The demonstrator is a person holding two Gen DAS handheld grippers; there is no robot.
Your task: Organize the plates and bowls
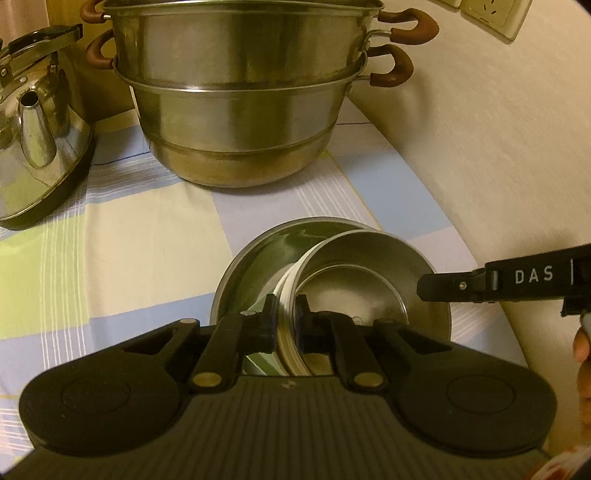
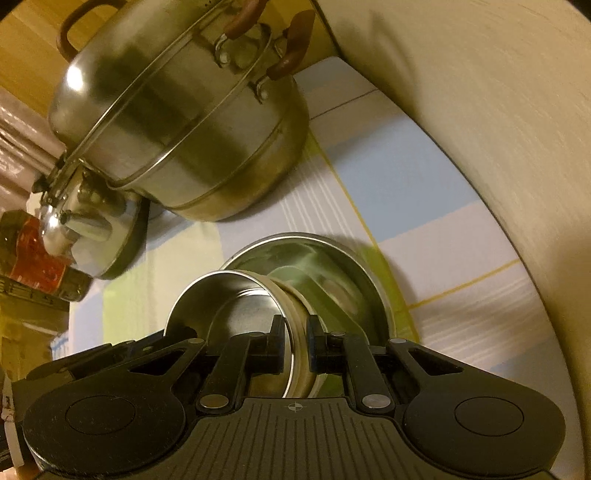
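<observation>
A small steel bowl (image 1: 354,254) leans tilted inside a larger steel bowl (image 1: 255,258) on the checked tablecloth. My left gripper (image 1: 286,306) is shut on the small bowl's near-left rim, with the rim pinched between its pads. My right gripper (image 1: 432,286) comes in from the right and meets the small bowl's right rim. In the right wrist view my right gripper (image 2: 295,325) is shut on the rim of the small bowl (image 2: 221,295). The large bowl (image 2: 332,266) lies behind and under it.
A tall two-tier steel steamer pot (image 1: 240,110) with brown handles stands at the back. A steel kettle (image 1: 40,147) stands to its left. A pale wall (image 1: 498,166) with a socket (image 1: 491,14) borders the table on the right. A red-labelled pack (image 2: 33,254) lies far left.
</observation>
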